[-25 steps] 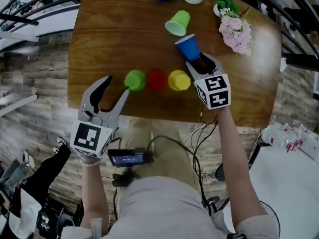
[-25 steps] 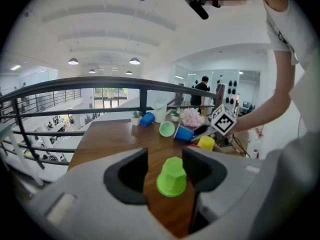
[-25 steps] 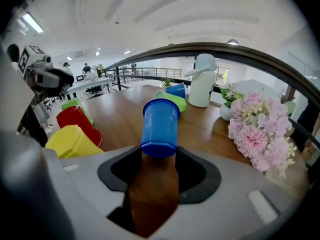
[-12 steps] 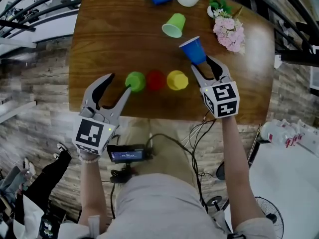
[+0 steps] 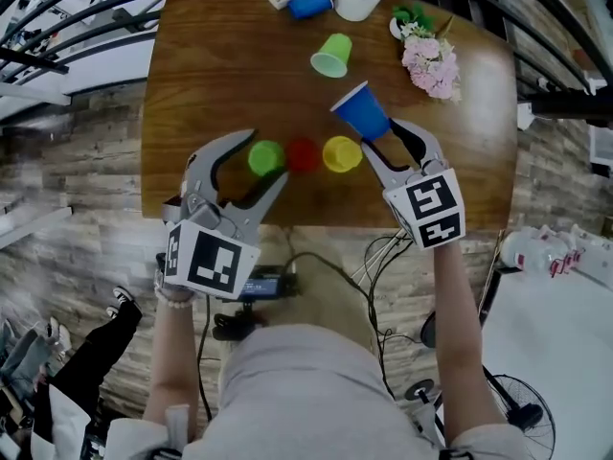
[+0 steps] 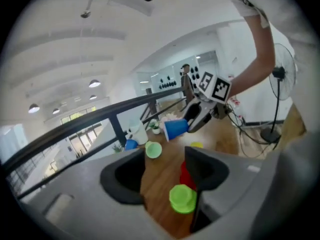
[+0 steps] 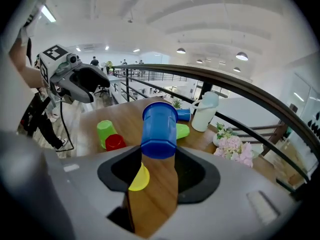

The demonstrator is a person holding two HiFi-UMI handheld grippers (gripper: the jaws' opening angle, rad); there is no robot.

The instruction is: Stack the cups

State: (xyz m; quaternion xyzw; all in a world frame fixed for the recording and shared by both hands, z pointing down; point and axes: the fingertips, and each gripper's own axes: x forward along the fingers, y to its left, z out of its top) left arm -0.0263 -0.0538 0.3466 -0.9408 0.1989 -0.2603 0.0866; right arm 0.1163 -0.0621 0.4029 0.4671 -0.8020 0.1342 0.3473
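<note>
Lamps [image 7: 241, 56] beyond blue cup [image 7: 159, 129]: gripper views

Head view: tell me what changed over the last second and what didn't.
The right gripper, shut on the blue cup, raised it higher. The left gripper rose and rolled; its jaws have just been opening and grip nothing. The upside-down green cup, red cup and yellow cup stayed in their row.

Three cups [image 5: 303, 155] stand in a row on the table [image 5: 215, 75].
</note>
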